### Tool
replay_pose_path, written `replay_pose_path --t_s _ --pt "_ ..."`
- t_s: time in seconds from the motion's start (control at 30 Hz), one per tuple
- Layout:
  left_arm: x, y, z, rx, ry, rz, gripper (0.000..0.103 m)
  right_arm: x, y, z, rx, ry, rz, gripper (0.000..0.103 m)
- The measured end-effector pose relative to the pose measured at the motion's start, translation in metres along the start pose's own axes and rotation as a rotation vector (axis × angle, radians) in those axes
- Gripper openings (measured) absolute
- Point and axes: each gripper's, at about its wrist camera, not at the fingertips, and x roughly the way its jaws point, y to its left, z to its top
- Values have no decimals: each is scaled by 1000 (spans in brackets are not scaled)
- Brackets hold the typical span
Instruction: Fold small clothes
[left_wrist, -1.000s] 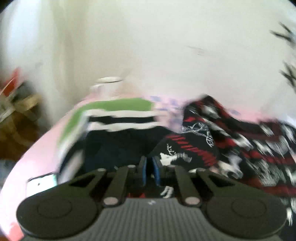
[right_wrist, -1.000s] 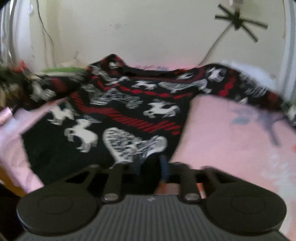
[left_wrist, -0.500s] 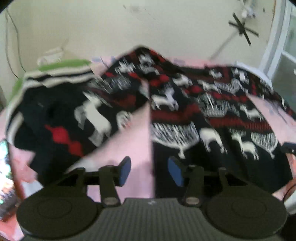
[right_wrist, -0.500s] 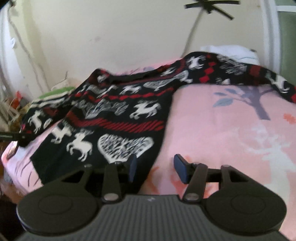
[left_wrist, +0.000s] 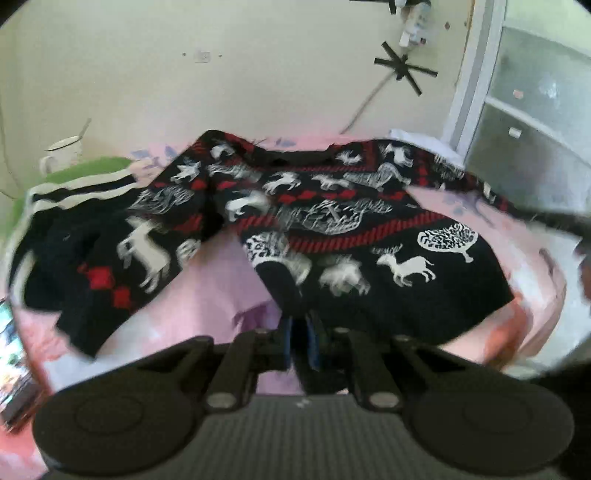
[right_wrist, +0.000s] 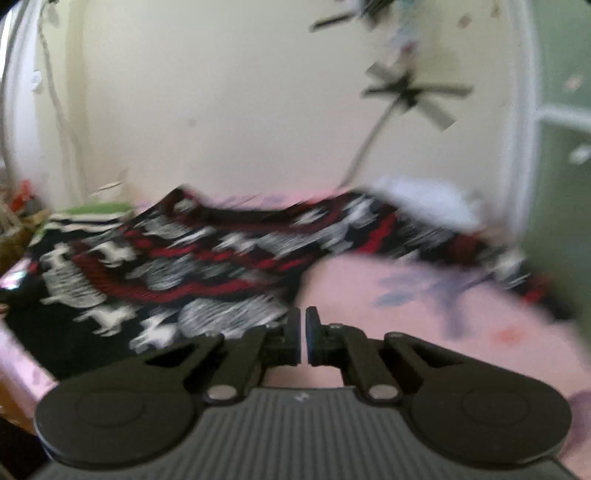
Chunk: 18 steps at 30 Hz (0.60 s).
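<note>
Black knit sweater (left_wrist: 332, 229), patterned with white deer and red bands, lies spread on a pink bed sheet (left_wrist: 221, 280); one sleeve reaches toward 9 o'clock over a green-striped garment (left_wrist: 85, 181). Left gripper (left_wrist: 299, 339): fingers have just closed, pinching the sweater's lower hem at 6 o'clock. Right gripper (right_wrist: 302, 336): fingers have just closed to a narrow slit, nothing visible between them, at the sweater's right edge. Mug (left_wrist: 62, 155) at 10 o'clock by the wall.
</note>
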Motion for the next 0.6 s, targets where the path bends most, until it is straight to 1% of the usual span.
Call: replay_pose_path --t_s 0.03,0.07,0.1,0.13,0.2,0.23,0.27,0.3,0.4,0.43,0.5,0.53,0.6 --pt "2 3 -6 -21 26 3 8 -7 -8 3 2 10 -1 0" --pt "9 6 -11 -49 57 -3 8 -12 -17 2 11 39 23 0" --pt "17 11 -18 -75 98 -11 8 -15 -20 0 16 61 23 0" --pt "28 16 -23 -94 145 -1 7 -13 -22 -3 10 79 5 0" --pt "42 25 -26 -112 192 59 12 -3 -23 -5 1 78 -36 0" --pt "43 30 -23 -121 188 93 12 4 -21 -2 13 85 -34 0" --pt "39 37 -17 -127 159 126 12 13 -22 2 37 90 -10 0" --pt "32 43 -11 -131 114 154 11 19 -20 9 56 87 23 0" --pt "15 52 17 -110 -27 183 11 47 -2 35 66 63 116 0" --pt "13 52 31 -88 -67 183 11 59 5 45 62 60 139 0" --pt "23 52 61 -52 -115 158 12 93 15 70 61 70 194 0" --pt "35 51 81 -33 -128 133 12 110 19 81 74 77 214 0" --pt "67 51 118 -10 -116 94 12 158 21 106 119 117 237 0"
